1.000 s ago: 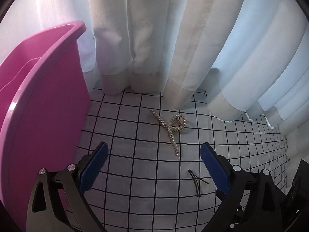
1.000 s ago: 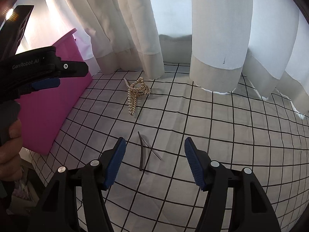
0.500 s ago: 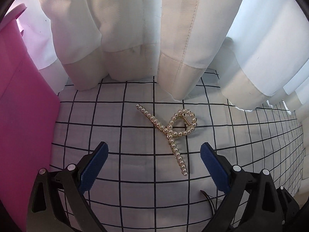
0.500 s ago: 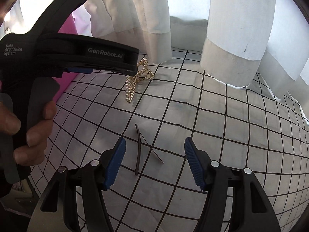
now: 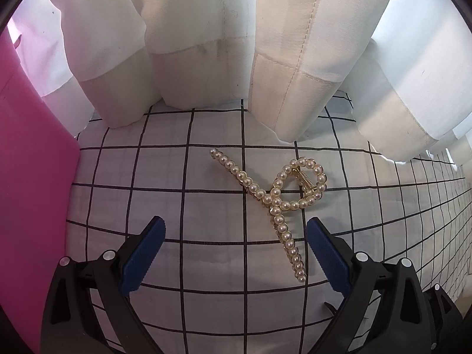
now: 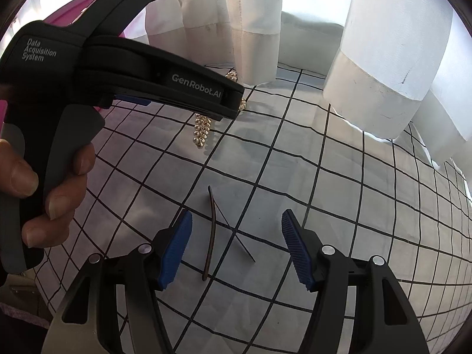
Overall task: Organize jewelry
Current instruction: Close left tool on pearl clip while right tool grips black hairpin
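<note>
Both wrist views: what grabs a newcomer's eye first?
In the left wrist view, the pearl hair claw lies on the grid-patterned cloth, its tail reaching between the open left gripper fingers, with a pink bin at the left edge. In the right wrist view, a thin dark hairpin lies between the open right gripper fingers. White curtains hang behind.

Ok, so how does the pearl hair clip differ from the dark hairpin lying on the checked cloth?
The pearl hair clip is bulky, pale and gold, its beaded bars crossing into a loop with a spring; the dark hairpin is thin, plain and nearly black. The pearl hair clip lies close to the curtain, ahead of the open left gripper; the dark hairpin lies farther from it, between the fingers of the open right gripper. Both rest untouched on the checked cloth.
</note>
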A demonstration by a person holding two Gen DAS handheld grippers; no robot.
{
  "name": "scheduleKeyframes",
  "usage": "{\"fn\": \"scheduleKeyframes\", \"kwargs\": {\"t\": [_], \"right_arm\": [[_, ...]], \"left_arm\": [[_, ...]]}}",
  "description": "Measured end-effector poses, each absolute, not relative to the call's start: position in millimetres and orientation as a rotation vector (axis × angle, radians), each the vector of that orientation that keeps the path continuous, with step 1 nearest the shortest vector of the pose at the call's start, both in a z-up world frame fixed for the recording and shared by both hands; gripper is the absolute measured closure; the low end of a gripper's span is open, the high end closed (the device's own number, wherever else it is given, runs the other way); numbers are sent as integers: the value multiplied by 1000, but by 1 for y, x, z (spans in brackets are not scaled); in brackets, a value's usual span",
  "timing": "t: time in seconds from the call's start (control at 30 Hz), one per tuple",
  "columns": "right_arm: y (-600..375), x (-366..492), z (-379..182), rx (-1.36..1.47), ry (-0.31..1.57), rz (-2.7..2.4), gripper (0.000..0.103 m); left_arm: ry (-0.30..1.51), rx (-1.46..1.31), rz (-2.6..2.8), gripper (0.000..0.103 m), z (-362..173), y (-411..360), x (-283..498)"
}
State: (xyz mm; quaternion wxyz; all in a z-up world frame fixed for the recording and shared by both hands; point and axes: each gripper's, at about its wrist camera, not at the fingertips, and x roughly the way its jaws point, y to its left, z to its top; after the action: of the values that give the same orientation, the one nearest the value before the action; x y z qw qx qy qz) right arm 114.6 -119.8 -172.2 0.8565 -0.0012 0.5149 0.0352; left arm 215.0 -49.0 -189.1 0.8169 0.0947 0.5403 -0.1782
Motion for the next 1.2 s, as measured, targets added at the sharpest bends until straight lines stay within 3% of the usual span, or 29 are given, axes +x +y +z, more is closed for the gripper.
{"fn": "scheduleKeyframes", "kwargs": {"t": [1.03, 1.2], "right_arm": [[-113, 104, -181, -32, 1056, 43, 43], [-112, 101, -179, -39, 1053, 30, 55]], "left_arm": [[1085, 253, -368, 6, -207, -67, 225], [1080, 254, -375, 7, -206, -67, 226]]}}
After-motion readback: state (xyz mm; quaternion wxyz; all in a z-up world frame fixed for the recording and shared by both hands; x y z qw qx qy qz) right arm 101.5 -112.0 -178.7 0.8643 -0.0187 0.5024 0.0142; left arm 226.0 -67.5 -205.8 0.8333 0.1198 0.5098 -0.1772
